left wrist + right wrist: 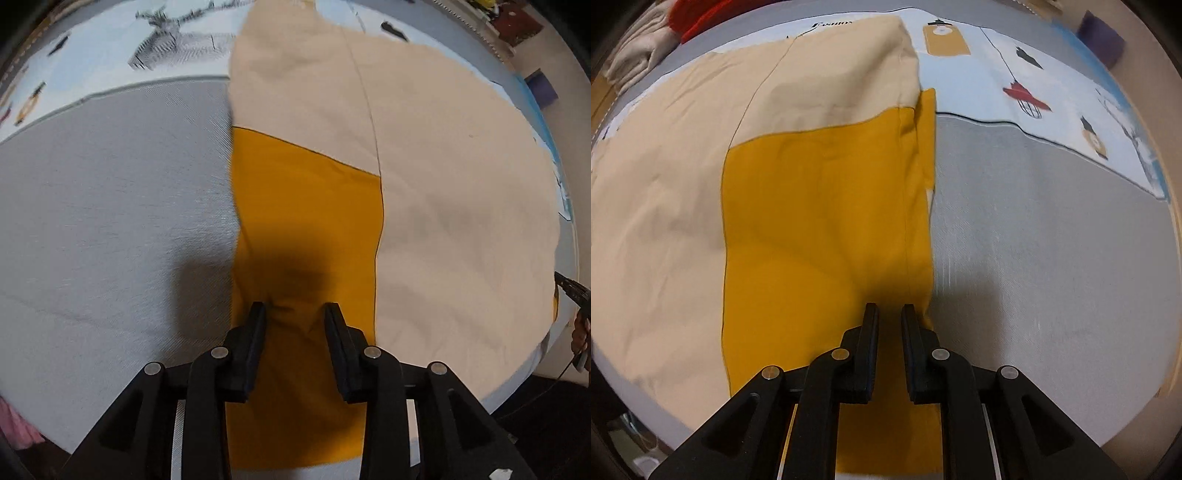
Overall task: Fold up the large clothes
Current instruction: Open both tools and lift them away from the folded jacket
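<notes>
Black left gripper (294, 308) fills the bottom of the left wrist view, pointing down at the garment (443, 206). Jaws parted, mustard cloth under and between the tips, a small pucker of fabric at the left tip; pads not pressing on it, nothing gripped. Dark shadow on the cloth just ahead of the tips.

Right gripper (889, 309), right wrist view: jaws apart by a narrow gap, mustard cloth under them, no clamp visible. It sits close to the garment's right edge.

Garment (812, 206) lies flat on the bed cover (1052, 240), beige with a mustard panel. In the left view the mustard strip runs up from the gripper, beige to its right and above, a thin dark seam between the colours. In the right view the mustard panel is wide, beige to the left and above, with a narrow folded mustard strip along the right edge.

Bed cover is grey near the grippers, with a pale blue printed band (1027, 85) farther back. Folded pale cloth and something red (698, 14) at top left of the right view. Purple object (542, 89) off the bed at far right.
</notes>
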A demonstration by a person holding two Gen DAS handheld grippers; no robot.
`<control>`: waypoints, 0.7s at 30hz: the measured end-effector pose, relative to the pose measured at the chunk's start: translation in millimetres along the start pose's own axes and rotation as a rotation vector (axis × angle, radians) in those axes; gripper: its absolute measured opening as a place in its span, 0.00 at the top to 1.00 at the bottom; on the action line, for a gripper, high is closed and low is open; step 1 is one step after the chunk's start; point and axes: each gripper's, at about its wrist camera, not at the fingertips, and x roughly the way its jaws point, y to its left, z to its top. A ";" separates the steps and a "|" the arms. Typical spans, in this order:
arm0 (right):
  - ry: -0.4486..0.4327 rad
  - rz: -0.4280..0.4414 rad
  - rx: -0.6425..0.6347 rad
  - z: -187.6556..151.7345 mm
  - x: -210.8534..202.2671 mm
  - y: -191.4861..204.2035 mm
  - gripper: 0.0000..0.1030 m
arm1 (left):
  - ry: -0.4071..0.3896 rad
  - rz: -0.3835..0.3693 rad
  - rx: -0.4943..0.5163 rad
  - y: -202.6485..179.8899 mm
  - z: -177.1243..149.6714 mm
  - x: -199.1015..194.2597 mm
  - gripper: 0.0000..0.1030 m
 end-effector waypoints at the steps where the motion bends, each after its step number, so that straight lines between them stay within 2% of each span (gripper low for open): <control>1: 0.007 0.002 0.003 -4.3 -1.1 -1.4 0.87 | -0.004 0.001 0.007 0.3 -3.2 -3.6 0.71; 4: 0.032 -0.016 -0.030 -16.6 -4.1 0.0 0.86 | 0.002 -0.027 0.068 -2.5 -18.4 -12.2 0.71; 5: 0.053 -0.032 -0.046 -22.0 -2.9 0.4 0.87 | 0.020 -0.015 0.102 -3.5 -25.2 -10.8 0.71; 7: 0.082 -0.045 -0.063 -31.1 -0.6 -0.4 0.87 | 0.055 0.050 0.146 -1.4 -36.3 -4.5 0.68; 9: 0.092 -0.048 -0.068 -40.9 -2.7 -4.6 0.87 | 0.096 0.133 0.154 5.8 -46.8 2.5 0.57; 11: 0.113 -0.065 -0.062 -48.8 -5.0 -7.6 0.86 | 0.087 0.171 0.152 10.7 -52.9 -2.1 0.56; 13: 0.122 -0.083 -0.056 -54.3 -8.8 -9.8 0.86 | 0.017 0.227 0.180 5.8 -55.7 -16.2 0.57; 15: 0.069 -0.124 -0.057 -56.4 -24.7 -9.2 0.86 | -0.082 0.272 0.205 -2.5 -59.1 -36.2 0.57; 17: -0.043 -0.152 -0.050 -57.4 -53.6 -4.5 0.86 | -0.207 0.281 0.196 -11.2 -64.5 -61.9 0.57; 20: -0.214 -0.148 -0.025 -64.1 -100.8 9.1 0.86 | -0.375 0.233 0.164 -32.1 -72.7 -98.3 0.57; 21: -0.267 -0.143 -0.018 -68.5 -116.3 16.9 0.86 | -0.410 0.224 0.161 -38.8 -76.2 -106.6 0.57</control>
